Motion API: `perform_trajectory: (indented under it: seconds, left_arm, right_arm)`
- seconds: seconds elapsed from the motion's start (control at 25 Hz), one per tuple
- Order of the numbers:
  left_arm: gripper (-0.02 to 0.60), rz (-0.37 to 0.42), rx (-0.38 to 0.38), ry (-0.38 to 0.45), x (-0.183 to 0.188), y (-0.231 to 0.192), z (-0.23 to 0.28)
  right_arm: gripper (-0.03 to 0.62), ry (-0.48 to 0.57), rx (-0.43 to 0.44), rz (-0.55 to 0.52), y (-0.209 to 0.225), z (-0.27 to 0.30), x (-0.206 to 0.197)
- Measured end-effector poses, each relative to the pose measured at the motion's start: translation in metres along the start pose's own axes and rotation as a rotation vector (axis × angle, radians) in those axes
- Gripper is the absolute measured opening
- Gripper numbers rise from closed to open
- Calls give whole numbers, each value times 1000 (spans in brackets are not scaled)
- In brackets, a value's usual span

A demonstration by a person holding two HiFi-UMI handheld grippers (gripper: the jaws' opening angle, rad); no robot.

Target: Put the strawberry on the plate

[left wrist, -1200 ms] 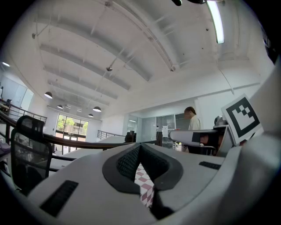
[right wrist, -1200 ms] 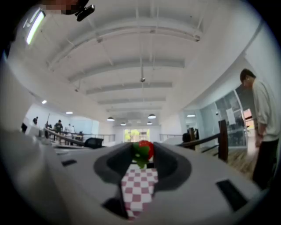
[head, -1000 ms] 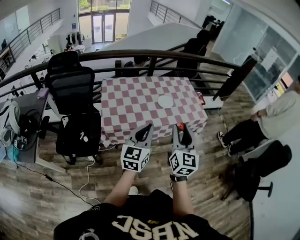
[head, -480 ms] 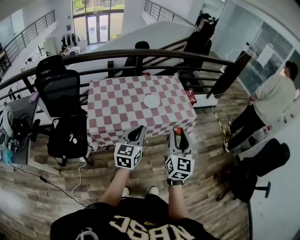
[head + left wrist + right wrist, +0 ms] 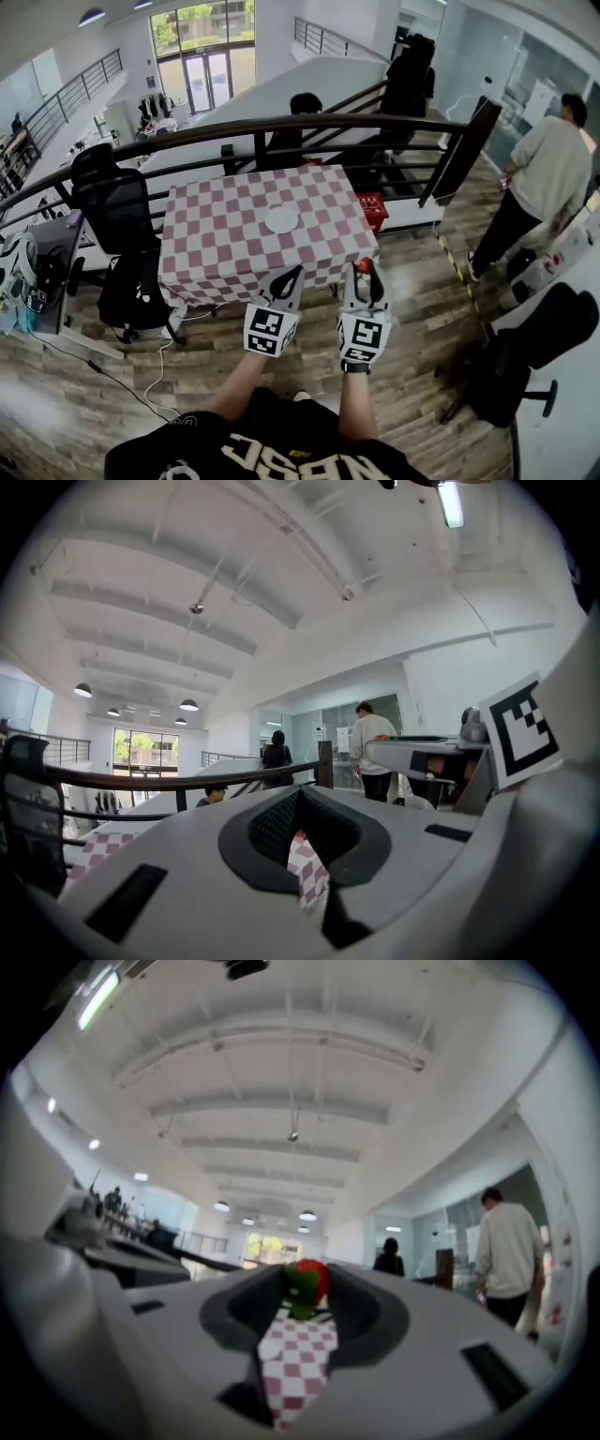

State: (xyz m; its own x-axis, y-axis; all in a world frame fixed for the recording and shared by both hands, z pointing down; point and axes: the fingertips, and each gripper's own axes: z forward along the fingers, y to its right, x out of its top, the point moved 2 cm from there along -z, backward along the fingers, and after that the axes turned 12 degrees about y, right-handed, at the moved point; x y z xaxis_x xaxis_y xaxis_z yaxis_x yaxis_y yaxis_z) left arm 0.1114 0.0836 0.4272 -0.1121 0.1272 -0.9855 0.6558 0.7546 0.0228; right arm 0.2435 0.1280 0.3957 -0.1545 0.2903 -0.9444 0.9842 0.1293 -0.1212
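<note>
A white plate (image 5: 281,219) lies near the middle of the table with the red-and-white checkered cloth (image 5: 211,258), ahead of me. Both grippers hover over the wooden floor, short of the table's near edge. My right gripper (image 5: 365,270) is shut on a red strawberry (image 5: 356,266). In the right gripper view the strawberry (image 5: 309,1281), with its green leaves, sits pinched between that gripper's (image 5: 302,1290) tips. The left gripper (image 5: 294,273) is shut and holds nothing. In the left gripper view its (image 5: 298,794) tips meet, and checkered cloth shows below them.
A dark railing (image 5: 281,127) runs behind the table. A black office chair (image 5: 112,202) stands at the table's left, beside a cluttered desk (image 5: 47,272). A red crate (image 5: 373,208) sits at the table's far right corner. A person (image 5: 539,178) stands at the right, near another black chair (image 5: 539,342).
The table and plate have shifted left in the head view as I move towards them. The person at the right has walked further off. Both grippers keep their pose and the strawberry stays held.
</note>
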Motion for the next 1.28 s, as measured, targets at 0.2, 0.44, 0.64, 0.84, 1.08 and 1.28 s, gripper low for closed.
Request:
perform_trajectory:
  seconds: [0.2,0.44,0.64,0.84,1.08,1.28]
  left_arm:
    - [12,94,79,-53,-12,9,18]
    - [12,137,139,-53,-14,-12,27]
    - [12,115,156,-102,-38,-30,50]
    - [12,96,110,-84,-50,-52,94]
    - [12,59,103,-50,-56,-114,160]
    - [12,-19,96,-63,-68,-173,207]
  right_arm:
    - [153,-61,163,-113,-17,7,-32]
    - [153,-105,165,35,-21,26,-51]
    - [153,-128,150,43,-10,50,-73]
    - [153,-149,118,23,3,96,-93]
    - [153,-168,80,2,18,177,-112]
    - [153,-174,99,-22,16,242,-122]
